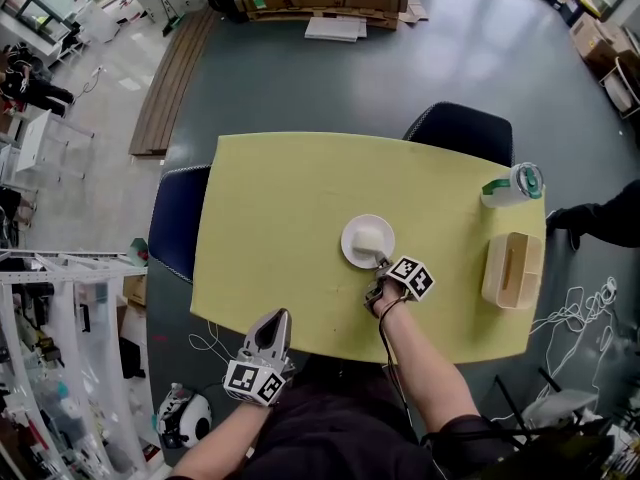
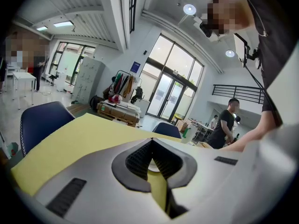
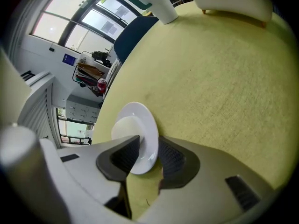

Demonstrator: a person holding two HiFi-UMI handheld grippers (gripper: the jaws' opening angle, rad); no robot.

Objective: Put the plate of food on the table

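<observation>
Nearest me, the left gripper (image 1: 276,318) is pointing away over the near edge of the table (image 1: 270,208), left of centre. I'm reading its jaws in its own view (image 2: 150,141): they're meeting at the tips, with nothing between them, only yellow tabletop showing beyond.

Further in, the right gripper (image 1: 383,265) is reaching to the middle of the table. Its jaws are pinching the near rim of the plate (image 1: 350,248). The right gripper view (image 3: 148,141) is confirming that, with the white rim of the plate (image 3: 147,120) filling the narrow gap between the dark pads.

The plate is lying flat on the table, roughly at its centre. The food (image 1: 372,236), a pale rounded lump, is sitting on it toward the right.

Off to the right, a wooden holder (image 1: 512,268) is standing near the table's right edge, and a cup (image 1: 515,185) with a green lid is standing at the far right corner. One dark chair (image 1: 460,133) is tucked in at the far side, and another (image 1: 175,223) at the left.
</observation>
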